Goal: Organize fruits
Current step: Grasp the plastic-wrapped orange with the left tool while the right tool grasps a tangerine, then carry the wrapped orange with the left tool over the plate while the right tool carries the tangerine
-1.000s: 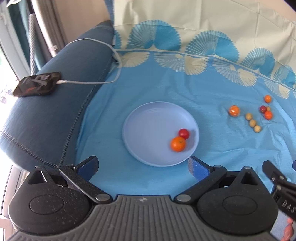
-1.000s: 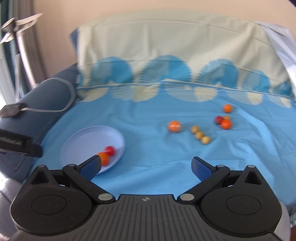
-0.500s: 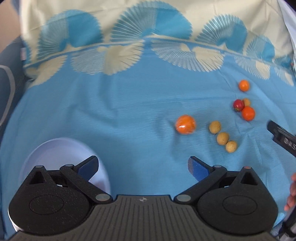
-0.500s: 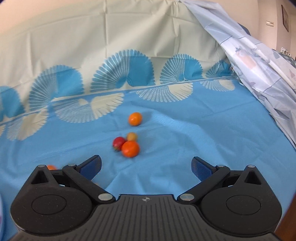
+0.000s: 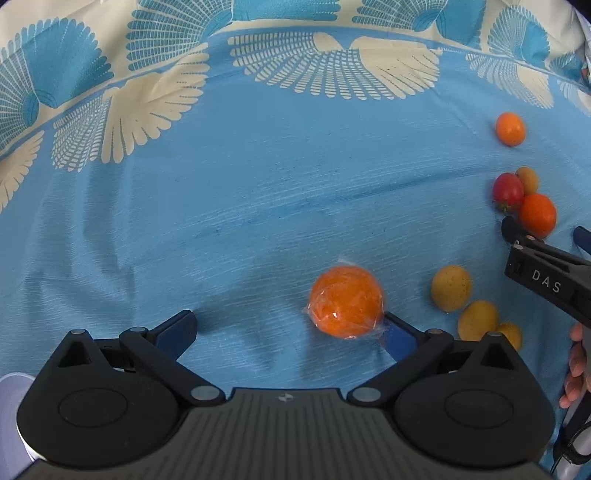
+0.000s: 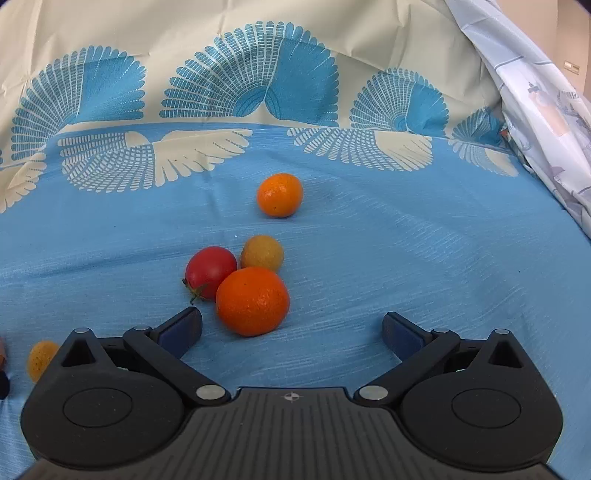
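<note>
My left gripper [image 5: 288,330] is open just above the blue cloth; a plastic-wrapped orange fruit [image 5: 345,301] lies right in front of its right finger, touching or nearly touching it. Three small yellow fruits [image 5: 451,288] lie to that fruit's right. My right gripper [image 6: 291,330] is open, with an orange mandarin [image 6: 253,301] just ahead between its fingers, nearer the left one. A red tomato [image 6: 209,271] and a small yellow fruit [image 6: 262,253] touch the mandarin behind it. Another mandarin [image 6: 280,194] lies farther back. The right gripper [image 5: 546,242] also shows at the left wrist view's right edge.
The blue cloth [image 5: 258,192] with fan patterns rises into a cream backrest [image 6: 258,33]. A pale patterned sheet [image 6: 546,99] hangs at the far right. A sliver of the light plate [image 5: 14,413] shows at the lower left. A person's fingers [image 5: 574,369] hold the right gripper.
Both grippers moved right and closer to the fruits. The plate with two fruits slid out of the left view; the wrapped orange now lies at the left gripper's right finger, the mandarin between the right gripper's fingers.
</note>
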`<state>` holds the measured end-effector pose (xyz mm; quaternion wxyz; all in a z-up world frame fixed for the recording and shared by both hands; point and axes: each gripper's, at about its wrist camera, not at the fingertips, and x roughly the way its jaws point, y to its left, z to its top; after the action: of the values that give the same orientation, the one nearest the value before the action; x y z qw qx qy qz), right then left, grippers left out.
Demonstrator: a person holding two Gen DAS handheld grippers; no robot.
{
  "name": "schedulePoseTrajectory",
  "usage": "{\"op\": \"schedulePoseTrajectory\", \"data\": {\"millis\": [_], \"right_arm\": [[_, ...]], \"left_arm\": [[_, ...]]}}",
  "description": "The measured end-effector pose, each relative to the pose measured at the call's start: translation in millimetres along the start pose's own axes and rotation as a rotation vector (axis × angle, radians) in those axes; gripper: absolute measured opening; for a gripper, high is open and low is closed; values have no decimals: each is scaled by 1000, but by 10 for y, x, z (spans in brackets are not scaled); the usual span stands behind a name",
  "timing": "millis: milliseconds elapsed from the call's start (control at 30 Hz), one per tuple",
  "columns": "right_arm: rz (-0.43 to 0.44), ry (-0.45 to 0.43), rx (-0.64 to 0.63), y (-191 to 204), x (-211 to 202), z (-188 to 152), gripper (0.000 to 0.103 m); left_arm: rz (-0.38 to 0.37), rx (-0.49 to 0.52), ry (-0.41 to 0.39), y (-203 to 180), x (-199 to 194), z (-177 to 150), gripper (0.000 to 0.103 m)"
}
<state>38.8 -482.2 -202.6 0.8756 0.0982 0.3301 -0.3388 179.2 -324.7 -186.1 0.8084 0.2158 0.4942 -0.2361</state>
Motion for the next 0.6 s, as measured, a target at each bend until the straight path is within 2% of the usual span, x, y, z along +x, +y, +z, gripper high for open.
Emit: {"op": "schedulePoseTrajectory", "data": {"millis": [100, 167, 200, 233, 267, 333, 433, 600], "right_arm": [[-6, -6, -12, 7, 16, 17, 102], [10, -18, -40, 39, -21, 27, 88], [24, -33, -64, 65, -58, 27, 63], [32, -48, -100, 100, -98, 21, 47], [14, -55, -132, 126, -124, 16, 38], [30, -50, -100, 69, -160, 48, 38], [7, -68, -37, -73, -333, 118, 38], [8, -136, -11, -240, -923, 217, 38]], "left_arm": [[5, -16, 1, 6, -30, 27, 101], [-37, -56, -34, 31, -135, 7, 72], [-64, -63, -36, 5, -205, -2, 41], [-71, -58, -33, -4, -234, 2, 40], [-72, -57, -46, -5, -273, -8, 40], [-66, -46, -76, -6, -386, -37, 40], [-81, -57, -96, 45, -652, -98, 40], [-94, -72, -199, 202, -1350, -333, 40]]}}
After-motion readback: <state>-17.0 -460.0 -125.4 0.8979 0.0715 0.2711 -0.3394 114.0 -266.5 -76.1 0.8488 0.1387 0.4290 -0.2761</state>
